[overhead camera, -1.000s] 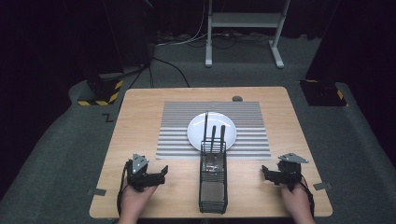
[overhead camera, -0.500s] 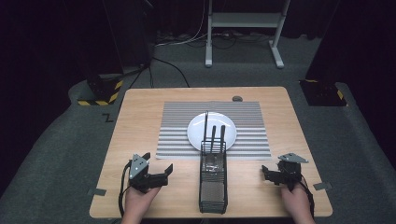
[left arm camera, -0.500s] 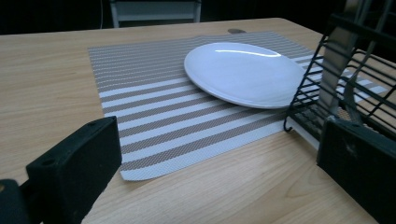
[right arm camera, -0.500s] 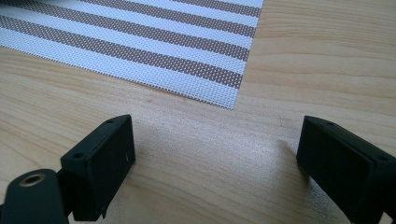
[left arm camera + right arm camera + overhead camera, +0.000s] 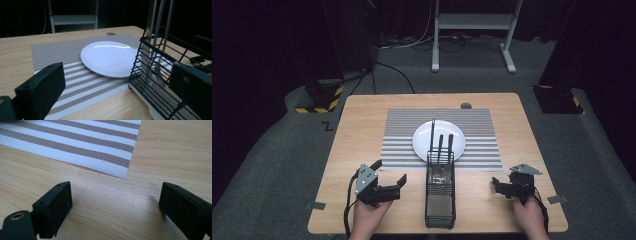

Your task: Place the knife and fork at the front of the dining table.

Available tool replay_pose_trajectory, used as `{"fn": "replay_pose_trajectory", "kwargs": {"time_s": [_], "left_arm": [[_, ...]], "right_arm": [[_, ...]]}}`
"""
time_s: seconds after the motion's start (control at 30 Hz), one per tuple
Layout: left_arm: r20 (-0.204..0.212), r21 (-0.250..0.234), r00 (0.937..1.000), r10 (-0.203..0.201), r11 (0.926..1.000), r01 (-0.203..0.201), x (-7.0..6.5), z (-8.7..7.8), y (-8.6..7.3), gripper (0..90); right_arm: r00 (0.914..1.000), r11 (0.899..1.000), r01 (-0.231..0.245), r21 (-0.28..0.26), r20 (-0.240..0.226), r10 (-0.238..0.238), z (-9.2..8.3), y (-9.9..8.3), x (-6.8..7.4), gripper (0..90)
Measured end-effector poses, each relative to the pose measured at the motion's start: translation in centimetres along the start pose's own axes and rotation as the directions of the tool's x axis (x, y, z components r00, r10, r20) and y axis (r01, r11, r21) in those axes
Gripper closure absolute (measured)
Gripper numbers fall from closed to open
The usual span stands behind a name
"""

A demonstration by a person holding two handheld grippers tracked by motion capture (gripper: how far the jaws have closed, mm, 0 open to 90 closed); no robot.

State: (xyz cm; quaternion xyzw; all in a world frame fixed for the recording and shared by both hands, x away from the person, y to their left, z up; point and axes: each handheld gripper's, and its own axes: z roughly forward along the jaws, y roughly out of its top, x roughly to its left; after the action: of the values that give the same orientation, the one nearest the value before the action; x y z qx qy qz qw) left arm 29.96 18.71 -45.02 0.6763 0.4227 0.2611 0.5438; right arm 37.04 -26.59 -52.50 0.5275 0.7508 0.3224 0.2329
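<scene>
A white plate (image 5: 438, 139) lies in the middle of a striped placemat (image 5: 402, 135). Just in front of it stands a black wire cutlery caddy (image 5: 440, 192) with three utensils (image 5: 440, 145) upright in its far end. My left gripper (image 5: 389, 171) is open left of the caddy, its jaws angled toward it. In the left gripper view the left gripper (image 5: 117, 77) frames the plate (image 5: 107, 57) and the caddy's corner (image 5: 160, 82), utensil handles (image 5: 150, 37) rising. My right gripper (image 5: 496, 187) is open right of the caddy. The right gripper (image 5: 117, 202) hangs low over bare wood near the placemat's corner (image 5: 75, 142).
A small dark round object (image 5: 466, 105) sits at the placemat's far edge. Tape tabs (image 5: 315, 205) (image 5: 557, 199) mark the table's (image 5: 362, 120) front corners. Beyond the table are a metal stand (image 5: 472, 35) and floor cables.
My left gripper has moved right and turned its jaws toward the caddy. The right gripper has stayed in place.
</scene>
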Motion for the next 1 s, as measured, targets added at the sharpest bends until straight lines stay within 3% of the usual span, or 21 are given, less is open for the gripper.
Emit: {"fn": "replay_pose_trajectory", "kwargs": {"time_s": [0.17,0.3,0.53,0.7,0.8,1.0], "left_arm": [[0.027,-0.006,0.9996,0.001,1.0,-0.001,-0.7,0.6,0.8,1.0],[0.029,-0.008,0.9985,0.047,0.9989,-0.047,-1.6,1.3,1.4,0.7],[0.062,-0.03,0.9971,0.043,0.9987,-0.041,-1.9,2.5,2.5,0.7],[0.068,-0.045,0.9968,0.042,0.9982,-0.039,-2.0,2.9,2.9,0.7],[0.056,-0.073,0.996,0.07,0.9952,-0.065,-2.4,3.0,3.0,0.7],[0.043,-0.098,0.9955,0.084,0.9919,-0.08,-3.1,3.7,3.1,1.2]], "right_arm": [[1.0,1.0,-0.001,-0.001,-0.001,0.001,0.0,0.0,0.0,11.4],[1.0,1.0,0.0,0.0,0.0,0.0,0.0,0.0,0.0,11.3],[1.0,1.0,0.001,0.0,0.007,-0.001,0.0,0.0,0.1,11.1],[1.0,1.0,0.0,0.0,0.01,0.0,0.0,0.0,0.1,10.8],[1.0,1.0,0.0,0.0,0.009,0.0,0.0,0.0,0.1,10.8],[1.0,1.0,0.0,0.0,0.009,0.0,0.0,0.0,0.1,10.8]]}}
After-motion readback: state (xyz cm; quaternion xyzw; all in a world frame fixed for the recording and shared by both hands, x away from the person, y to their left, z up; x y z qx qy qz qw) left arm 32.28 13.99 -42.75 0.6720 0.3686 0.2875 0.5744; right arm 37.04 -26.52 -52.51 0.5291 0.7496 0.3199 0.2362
